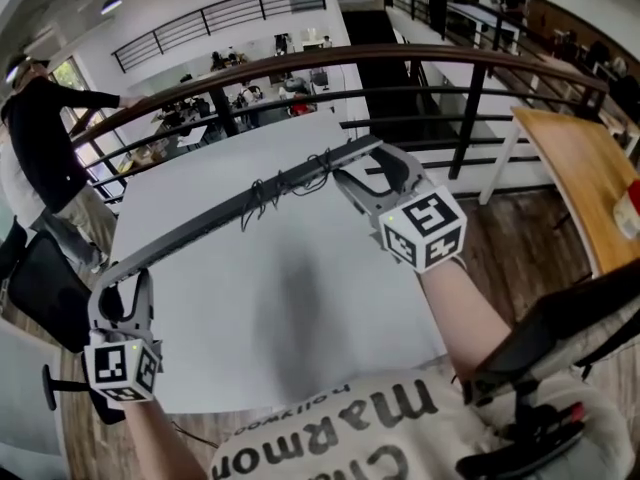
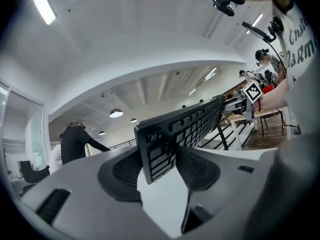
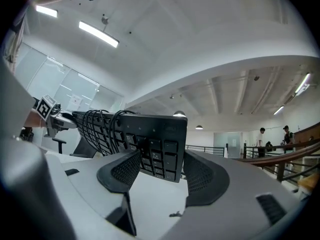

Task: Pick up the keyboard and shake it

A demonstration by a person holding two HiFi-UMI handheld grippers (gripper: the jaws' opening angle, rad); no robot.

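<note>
The keyboard [image 2: 186, 126] spans from the left claw [image 2: 160, 160] to the right claw [image 3: 159, 168], each clamped on one end, tipped on edge and clear above the white surface [image 1: 300, 318], so it looks lifted, at the shaking stage, which calls for both grips firm and moving together

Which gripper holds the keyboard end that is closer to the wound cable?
The right gripper: the cable is wound around the keyboard close to its jaws, while the left gripper grips the far, bare end.
</note>
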